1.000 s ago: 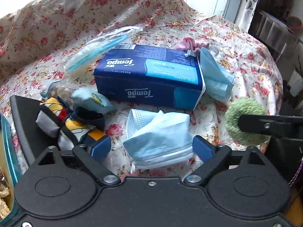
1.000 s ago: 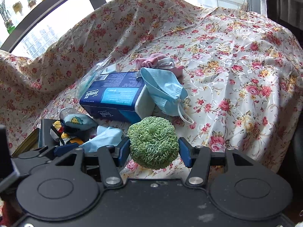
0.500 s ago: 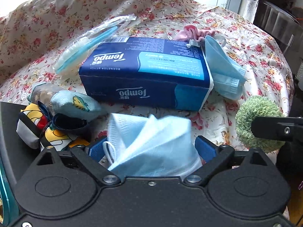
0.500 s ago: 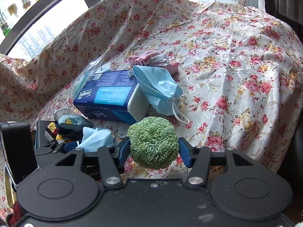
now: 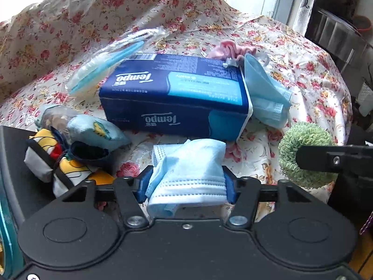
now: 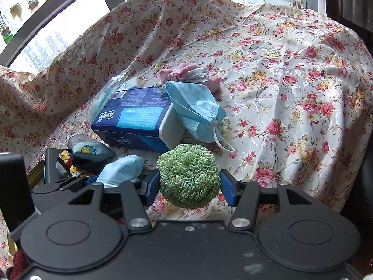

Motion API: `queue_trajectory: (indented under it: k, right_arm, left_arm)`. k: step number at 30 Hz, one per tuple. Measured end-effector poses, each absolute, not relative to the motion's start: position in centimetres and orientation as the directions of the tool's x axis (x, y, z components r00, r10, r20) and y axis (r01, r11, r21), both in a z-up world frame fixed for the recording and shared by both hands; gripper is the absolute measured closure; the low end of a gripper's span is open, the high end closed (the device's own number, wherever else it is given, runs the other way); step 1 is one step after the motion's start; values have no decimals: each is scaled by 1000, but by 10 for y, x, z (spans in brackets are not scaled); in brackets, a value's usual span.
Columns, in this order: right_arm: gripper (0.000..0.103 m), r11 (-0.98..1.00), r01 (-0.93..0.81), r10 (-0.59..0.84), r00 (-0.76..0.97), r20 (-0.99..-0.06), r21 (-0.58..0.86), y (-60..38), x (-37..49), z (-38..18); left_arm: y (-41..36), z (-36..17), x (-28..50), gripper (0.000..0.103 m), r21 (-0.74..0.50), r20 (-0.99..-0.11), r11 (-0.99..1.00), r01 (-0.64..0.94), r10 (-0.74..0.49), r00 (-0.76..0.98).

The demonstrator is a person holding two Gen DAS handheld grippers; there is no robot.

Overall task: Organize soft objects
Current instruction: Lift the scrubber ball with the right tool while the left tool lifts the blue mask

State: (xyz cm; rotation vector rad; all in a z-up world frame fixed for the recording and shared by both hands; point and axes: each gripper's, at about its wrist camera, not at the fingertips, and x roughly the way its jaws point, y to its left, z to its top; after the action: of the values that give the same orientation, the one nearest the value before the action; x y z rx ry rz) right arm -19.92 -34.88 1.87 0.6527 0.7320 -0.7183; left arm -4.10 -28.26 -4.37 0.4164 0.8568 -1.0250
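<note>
My left gripper (image 5: 186, 186) is shut on a crumpled light blue face mask (image 5: 188, 170), held just above the floral cloth; the mask also shows in the right wrist view (image 6: 121, 170). My right gripper (image 6: 190, 186) is shut on a green curly scrub ball (image 6: 188, 175), which shows at the right of the left wrist view (image 5: 305, 154). A second blue mask (image 6: 198, 112) drapes over the right end of a navy Tempo tissue pack (image 5: 177, 98). A pink scrunchie (image 6: 186, 73) lies behind it.
Rolled socks (image 5: 93, 130) and a yellow and white pouch (image 5: 56, 163) lie on a black tray (image 5: 14, 158) at the left. A clear plastic sleeve (image 5: 109, 63) lies behind the tissue pack. The floral cloth (image 6: 291, 81) drops off at the right.
My left gripper moved forward over the mask, closed on it and lifted it a little off the cloth. The right gripper stays shut on the green ball.
</note>
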Motion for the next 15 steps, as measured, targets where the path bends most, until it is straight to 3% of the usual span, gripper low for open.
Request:
queue_trajectory:
  k: [15]
  right_arm:
    - [49,612,750,-365,551,-751,253,-335,-203,38]
  left_arm:
    - [-226,23,-40,48,-128,-700,543,830,-642,312]
